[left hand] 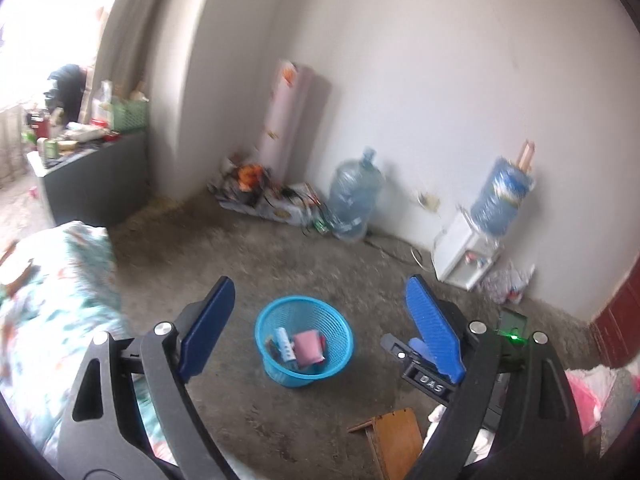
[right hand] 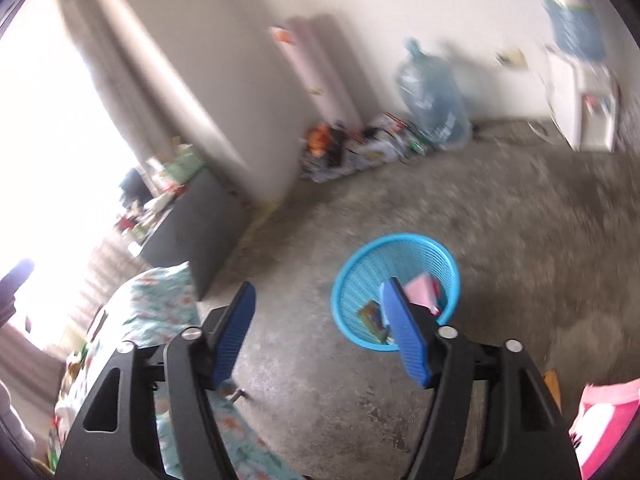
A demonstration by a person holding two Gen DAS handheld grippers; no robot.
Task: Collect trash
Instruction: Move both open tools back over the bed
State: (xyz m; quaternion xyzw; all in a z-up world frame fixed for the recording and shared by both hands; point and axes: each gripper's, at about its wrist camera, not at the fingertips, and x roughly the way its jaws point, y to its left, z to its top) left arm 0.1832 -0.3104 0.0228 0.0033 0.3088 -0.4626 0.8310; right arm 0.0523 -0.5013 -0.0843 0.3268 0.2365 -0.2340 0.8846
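A blue mesh trash basket (left hand: 272, 322) stands on the concrete floor. It holds a pink packet (left hand: 307, 347), a white tube-shaped item (left hand: 285, 345) and other scraps. My left gripper (left hand: 320, 304) is open and empty, held above the basket with the basket between its fingers. The right gripper's body shows beside the left one's right finger in the left wrist view. The basket also shows in the right wrist view (right hand: 352, 280), with the pink packet (right hand: 420, 286) and a colourful wrapper (right hand: 370, 314) inside. My right gripper (right hand: 320, 304) is open and empty, its right finger over the basket.
A bed with a teal patterned cover (left hand: 48, 304) lies at the left. A small brown wooden stool (left hand: 394, 436) stands below the basket. A water jug (left hand: 354, 196), a water dispenser (left hand: 472, 248), a pink roll (left hand: 286, 116), a clutter pile (left hand: 256, 188) and a dark cabinet (left hand: 96, 184) line the walls.
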